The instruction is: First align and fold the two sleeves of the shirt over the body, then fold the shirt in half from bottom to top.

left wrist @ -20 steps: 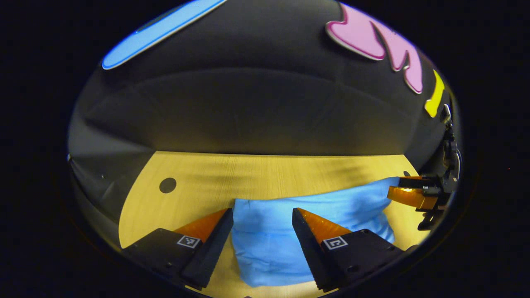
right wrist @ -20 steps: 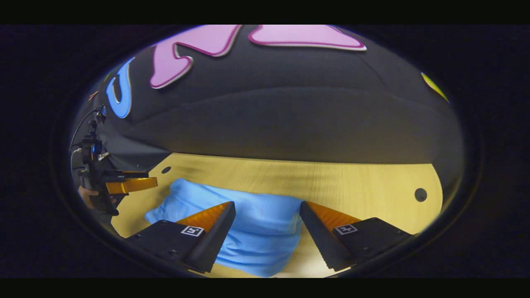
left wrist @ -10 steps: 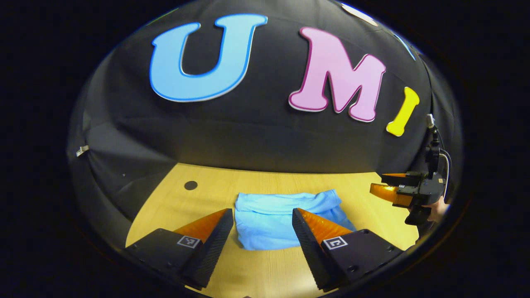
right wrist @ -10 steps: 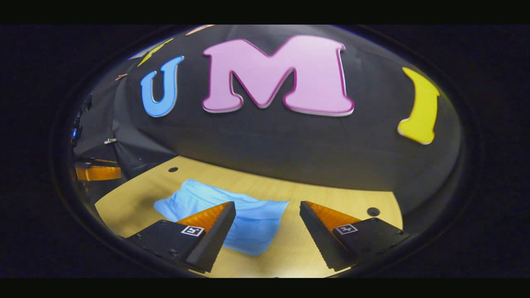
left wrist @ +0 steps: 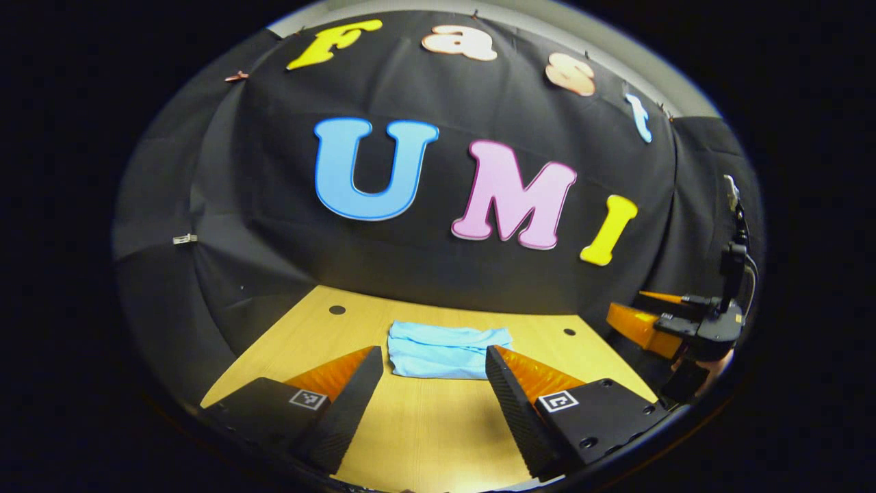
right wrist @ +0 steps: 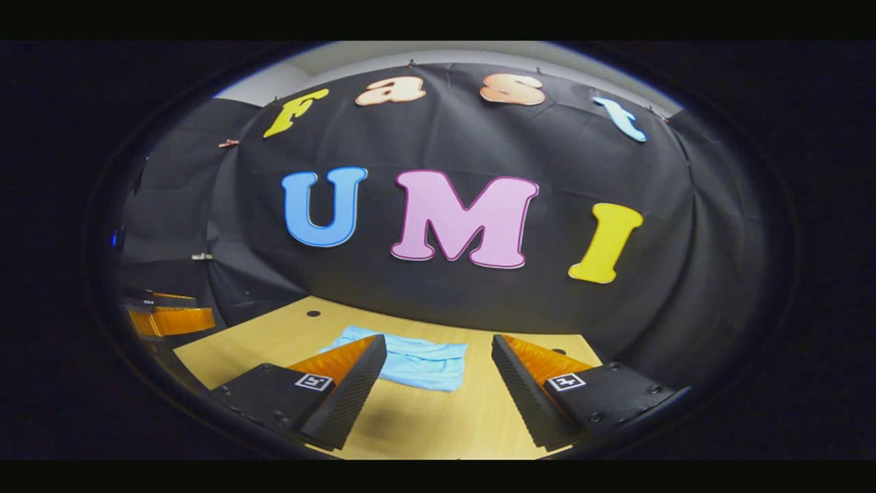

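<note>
Left gripper view: left gripper [left wrist: 432, 366] spread and empty, each finger bearing a small square coded marker with no readable writing. Folded blue shirt [left wrist: 445, 349] lies on the wooden table [left wrist: 424, 431], now farther off than a second ago. Right gripper [left wrist: 633, 311], far right, also released.

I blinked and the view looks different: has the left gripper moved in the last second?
Yes. The left gripper has pulled back and up from the shirt: the shirt now lies smaller and farther off on the table, and more wall shows.
</note>
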The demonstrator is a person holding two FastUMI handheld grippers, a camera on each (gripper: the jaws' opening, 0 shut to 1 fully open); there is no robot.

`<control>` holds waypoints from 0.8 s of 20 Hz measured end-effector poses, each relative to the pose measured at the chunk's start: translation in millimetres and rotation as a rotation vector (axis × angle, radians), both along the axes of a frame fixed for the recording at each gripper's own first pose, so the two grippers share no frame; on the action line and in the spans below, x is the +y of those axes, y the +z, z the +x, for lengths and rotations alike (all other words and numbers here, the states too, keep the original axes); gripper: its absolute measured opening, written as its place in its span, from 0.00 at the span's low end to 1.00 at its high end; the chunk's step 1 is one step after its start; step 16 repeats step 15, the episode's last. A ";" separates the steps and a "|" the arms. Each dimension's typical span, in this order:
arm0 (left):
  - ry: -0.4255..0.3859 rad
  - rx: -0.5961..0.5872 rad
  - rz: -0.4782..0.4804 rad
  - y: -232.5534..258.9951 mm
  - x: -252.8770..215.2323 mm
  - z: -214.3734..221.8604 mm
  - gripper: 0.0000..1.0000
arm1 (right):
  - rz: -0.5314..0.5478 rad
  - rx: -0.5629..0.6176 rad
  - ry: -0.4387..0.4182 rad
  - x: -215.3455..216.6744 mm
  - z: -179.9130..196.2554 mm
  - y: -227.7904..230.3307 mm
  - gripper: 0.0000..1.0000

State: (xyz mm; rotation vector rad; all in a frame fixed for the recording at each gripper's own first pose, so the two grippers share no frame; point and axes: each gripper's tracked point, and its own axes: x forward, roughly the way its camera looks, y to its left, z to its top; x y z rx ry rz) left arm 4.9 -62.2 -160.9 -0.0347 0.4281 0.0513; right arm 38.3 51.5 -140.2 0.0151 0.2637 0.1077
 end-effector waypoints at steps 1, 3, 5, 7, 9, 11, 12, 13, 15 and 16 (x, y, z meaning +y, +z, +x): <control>-0.007 -0.018 0.016 8.8 1.4 -12.5 0.96 | 0.015 0.003 0.005 7.7 -21.8 4.3 0.97; -0.030 -0.063 0.047 25.1 -2.5 -27.9 0.96 | 0.042 0.016 0.044 29.3 -61.0 10.3 0.97; -0.061 -0.089 0.050 38.1 -14.4 -35.3 0.96 | 0.046 -0.004 0.056 35.7 -80.8 22.4 0.97; -0.086 -0.129 0.040 51.4 -25.1 -34.8 0.96 | 0.046 -0.031 0.052 39.8 -100.8 38.1 0.97; -0.099 -0.167 0.042 63.6 -31.3 -35.5 0.97 | 0.068 -0.075 0.033 41.6 -111.0 55.5 0.97; -0.092 -0.187 0.045 73.6 -32.5 -39.3 0.97 | 0.079 -0.104 0.003 38.2 -115.2 65.3 0.97; -0.099 -0.205 0.038 78.8 -37.1 -38.6 0.97 | 0.077 -0.122 -0.005 37.5 -114.2 69.5 0.97; -0.109 -0.211 0.033 81.2 -42.4 -38.4 0.96 | 0.073 -0.129 -0.009 35.7 -114.0 71.2 0.97; -0.130 -0.216 0.034 84.2 -51.0 -40.0 0.97 | 0.077 -0.126 -0.015 29.3 -115.8 72.1 0.97; -0.130 -0.216 0.034 84.2 -51.0 -40.0 0.97 | 0.077 -0.126 -0.015 29.3 -115.8 72.1 0.97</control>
